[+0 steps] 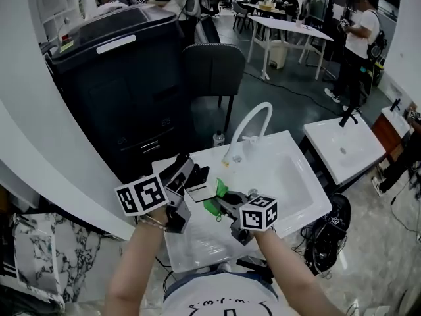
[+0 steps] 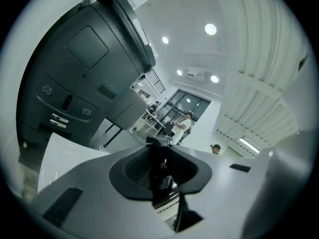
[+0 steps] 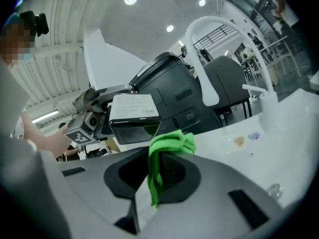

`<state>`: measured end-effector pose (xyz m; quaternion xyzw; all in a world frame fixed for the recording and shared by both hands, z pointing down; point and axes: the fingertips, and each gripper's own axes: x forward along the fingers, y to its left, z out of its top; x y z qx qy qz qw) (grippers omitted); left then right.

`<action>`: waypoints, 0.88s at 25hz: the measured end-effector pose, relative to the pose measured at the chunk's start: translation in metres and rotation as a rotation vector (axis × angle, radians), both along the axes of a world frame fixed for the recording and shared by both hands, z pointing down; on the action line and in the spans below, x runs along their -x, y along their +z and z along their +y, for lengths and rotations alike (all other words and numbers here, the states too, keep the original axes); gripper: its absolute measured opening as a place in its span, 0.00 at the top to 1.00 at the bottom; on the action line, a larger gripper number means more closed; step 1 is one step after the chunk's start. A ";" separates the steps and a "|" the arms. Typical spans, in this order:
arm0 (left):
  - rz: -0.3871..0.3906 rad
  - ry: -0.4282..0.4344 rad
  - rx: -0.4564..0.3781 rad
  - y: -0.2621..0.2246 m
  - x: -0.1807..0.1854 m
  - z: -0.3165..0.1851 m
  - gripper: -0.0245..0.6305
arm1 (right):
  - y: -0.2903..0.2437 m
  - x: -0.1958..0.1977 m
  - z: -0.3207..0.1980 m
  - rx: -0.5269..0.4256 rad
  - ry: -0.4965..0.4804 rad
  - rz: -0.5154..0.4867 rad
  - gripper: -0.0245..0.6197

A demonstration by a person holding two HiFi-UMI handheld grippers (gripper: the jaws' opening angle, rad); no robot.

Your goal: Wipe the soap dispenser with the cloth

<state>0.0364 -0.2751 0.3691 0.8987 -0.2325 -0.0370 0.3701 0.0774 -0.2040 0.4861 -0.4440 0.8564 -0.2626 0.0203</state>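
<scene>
Nearest, the right gripper (image 3: 160,156) is closing its fingers on a green cloth (image 3: 169,142). The cloth is bunching above the fingertips and hanging down between them. Just beyond it, the left gripper (image 1: 179,188) is clamping the soap dispenser (image 1: 201,183) between its fingers and holding it in the air above the near left part of a white sink (image 1: 289,176). From the right gripper view, the dispenser is showing a white labelled face over a dark body. The cloth's top is lying right at the dispenser's lower edge, though I cannot tell whether the two are touching. In the left gripper view, a dark part of the dispenser is sitting tight between the nearly closed fingers. Farther back, a curved white tap (image 1: 253,120) is arching over the sink's rear edge. Behind that, a big black machine (image 1: 112,78) and a dark chair (image 1: 214,68) are standing on the floor, and a second white sink (image 1: 342,143) is sitting off to the right.
</scene>
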 end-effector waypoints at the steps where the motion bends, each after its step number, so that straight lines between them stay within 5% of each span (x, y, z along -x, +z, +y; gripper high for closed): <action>1: -0.005 0.008 -0.004 -0.001 -0.002 0.002 0.82 | -0.001 0.003 -0.001 -0.006 -0.005 0.006 0.89; 8: 0.012 0.017 0.027 -0.003 -0.009 0.005 0.82 | -0.001 0.012 -0.007 -0.045 -0.037 0.124 0.89; 17: 0.043 -0.051 0.000 -0.014 0.000 -0.016 0.82 | -0.037 0.050 0.019 -0.221 -0.181 0.198 0.89; 22: 0.051 -0.050 0.003 -0.016 0.001 -0.015 0.82 | -0.035 0.048 0.019 -0.200 -0.187 0.220 0.89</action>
